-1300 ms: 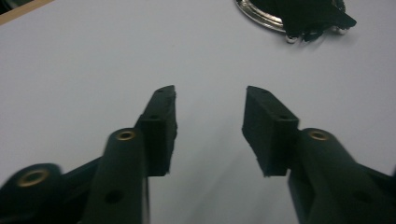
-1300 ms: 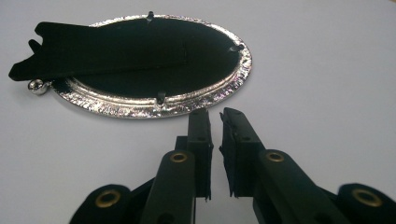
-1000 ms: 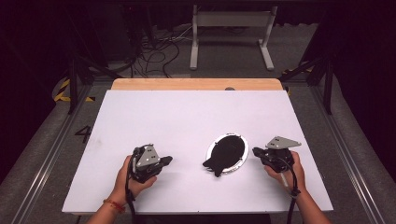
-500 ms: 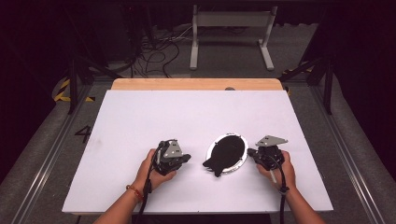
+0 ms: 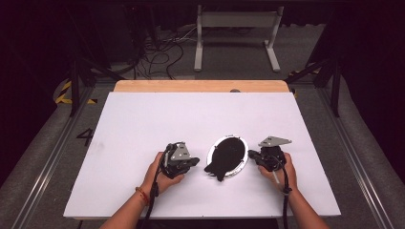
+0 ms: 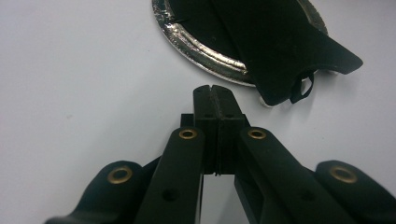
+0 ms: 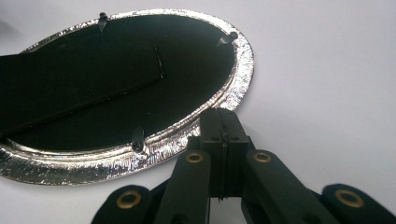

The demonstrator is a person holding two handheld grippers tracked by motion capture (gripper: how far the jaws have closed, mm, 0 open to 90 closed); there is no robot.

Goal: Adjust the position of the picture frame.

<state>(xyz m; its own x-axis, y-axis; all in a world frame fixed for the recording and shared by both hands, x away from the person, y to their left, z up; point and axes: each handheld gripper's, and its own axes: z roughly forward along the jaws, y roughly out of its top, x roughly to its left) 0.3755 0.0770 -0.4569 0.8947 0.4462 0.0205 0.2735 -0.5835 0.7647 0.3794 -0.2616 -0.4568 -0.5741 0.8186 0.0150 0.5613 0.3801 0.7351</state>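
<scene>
An oval silver picture frame point(image 5: 227, 156) lies back-up on the white table, its black backing and stand flap point(image 6: 299, 51) showing. In the right gripper view the silver rim point(image 7: 233, 74) carries small black turn clips point(image 7: 137, 137). My left gripper point(image 5: 195, 162) is shut with nothing in it, just left of the frame; its tips point(image 6: 214, 91) stop short of the rim point(image 6: 205, 51) and the flap's end. My right gripper point(image 5: 251, 154) is shut and empty too, at the frame's right edge, tips point(image 7: 219, 114) against or just over the rim.
The white tabletop point(image 5: 143, 124) stretches wide to the left and back. A wooden strip point(image 5: 200, 86) runs along its far edge. Beyond stand a metal stand point(image 5: 236, 28) and floor cables point(image 5: 162, 47).
Both grippers have closed in on the frame: the left moved right across the table toward its left side, the right moved left up to its right rim.
</scene>
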